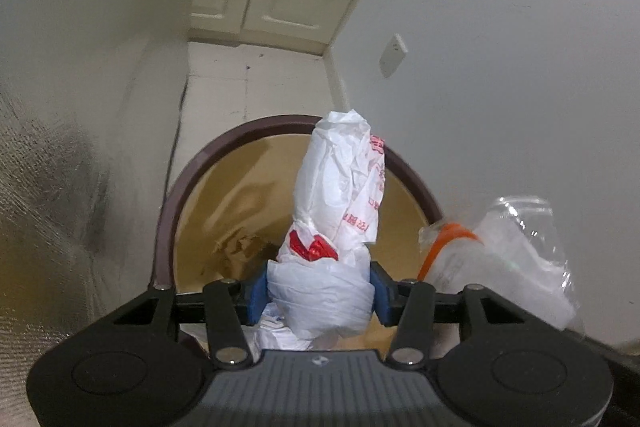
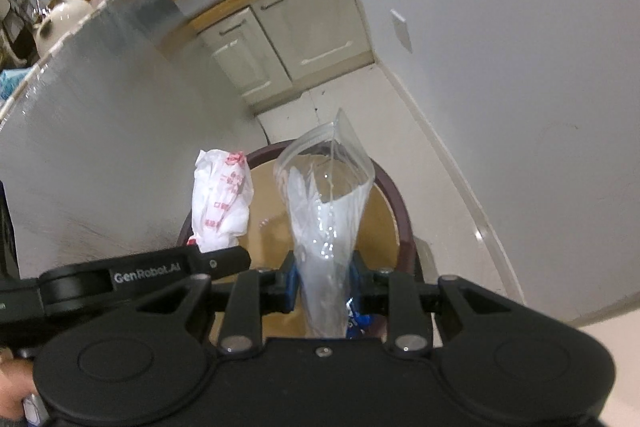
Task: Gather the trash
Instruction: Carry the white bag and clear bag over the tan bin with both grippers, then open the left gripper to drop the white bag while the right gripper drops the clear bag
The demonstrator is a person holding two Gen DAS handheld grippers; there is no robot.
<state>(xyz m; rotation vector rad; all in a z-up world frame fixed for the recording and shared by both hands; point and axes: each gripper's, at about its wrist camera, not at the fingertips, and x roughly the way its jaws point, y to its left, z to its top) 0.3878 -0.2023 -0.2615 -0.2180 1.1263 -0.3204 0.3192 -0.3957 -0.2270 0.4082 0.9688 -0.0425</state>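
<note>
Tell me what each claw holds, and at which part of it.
Left claw: crumpled white plastic bag with red print, gripped near its lower end. Right claw: clear zip bag, gripped at its narrow lower part, open mouth upward.

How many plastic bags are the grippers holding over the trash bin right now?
2. A white bag with red print in the left gripper, a clear zip bag in the right gripper. More may lie hidden inside the bin.

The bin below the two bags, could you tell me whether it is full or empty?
Nearly empty: the bin shows bare tan liner, only crumpled scraps at the bottom.
</note>
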